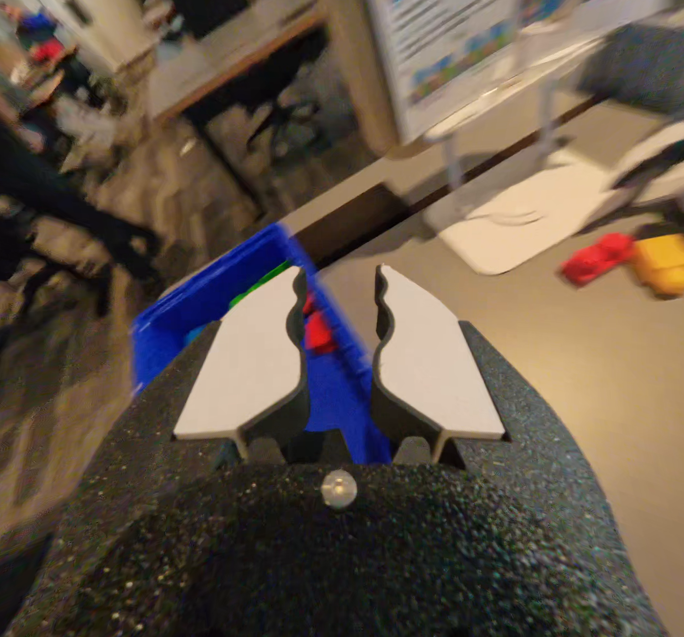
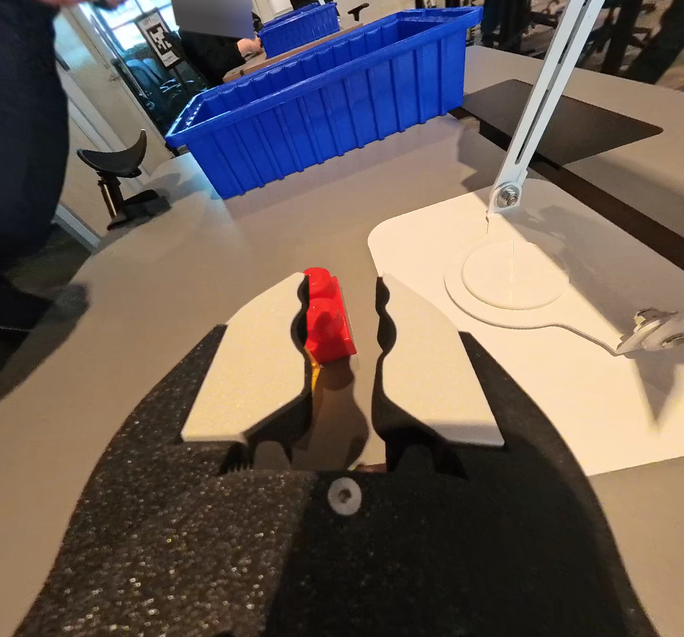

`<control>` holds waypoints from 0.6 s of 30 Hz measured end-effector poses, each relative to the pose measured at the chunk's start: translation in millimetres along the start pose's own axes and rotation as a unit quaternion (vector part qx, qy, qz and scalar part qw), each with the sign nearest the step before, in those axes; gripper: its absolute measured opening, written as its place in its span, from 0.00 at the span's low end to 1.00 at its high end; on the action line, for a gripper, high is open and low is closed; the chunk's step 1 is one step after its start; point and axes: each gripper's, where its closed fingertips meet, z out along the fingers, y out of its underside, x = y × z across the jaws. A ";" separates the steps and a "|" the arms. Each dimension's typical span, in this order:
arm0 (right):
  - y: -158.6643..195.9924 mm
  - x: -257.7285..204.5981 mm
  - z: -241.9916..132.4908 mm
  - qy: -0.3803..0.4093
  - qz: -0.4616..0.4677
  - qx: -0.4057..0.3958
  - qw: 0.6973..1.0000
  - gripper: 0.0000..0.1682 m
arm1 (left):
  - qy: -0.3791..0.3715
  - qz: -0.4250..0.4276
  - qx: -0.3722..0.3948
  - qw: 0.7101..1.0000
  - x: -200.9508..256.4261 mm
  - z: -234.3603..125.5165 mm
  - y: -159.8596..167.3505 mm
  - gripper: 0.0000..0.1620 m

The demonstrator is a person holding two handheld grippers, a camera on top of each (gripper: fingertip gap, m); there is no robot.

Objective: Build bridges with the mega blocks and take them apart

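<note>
So far no bridge stands: left gripper [image 1: 340,308] spread above the blue bin [image 1: 207,308] at the table's [image 2: 185,286] edge, right gripper [image 2: 340,315] spread around the red block [image 2: 329,323] mid-table, most building left.

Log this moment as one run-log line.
left gripper: open, over blue bin | right gripper: open, around red block on table

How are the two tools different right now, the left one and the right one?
The left tool hangs over the blue bin, while the right tool is low over the table. The left tool has only the bin's inside behind its gap; the right tool has a red block between its fingers, not clamped. The left view is motion-blurred, the right view sharp. Both are open.
</note>
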 end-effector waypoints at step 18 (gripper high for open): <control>3.1 -1.3 2.0 -0.004 0.002 -0.011 1.000 0.18 | -0.017 -0.206 -0.456 0.866 -156.0 130.1 248.1 0.32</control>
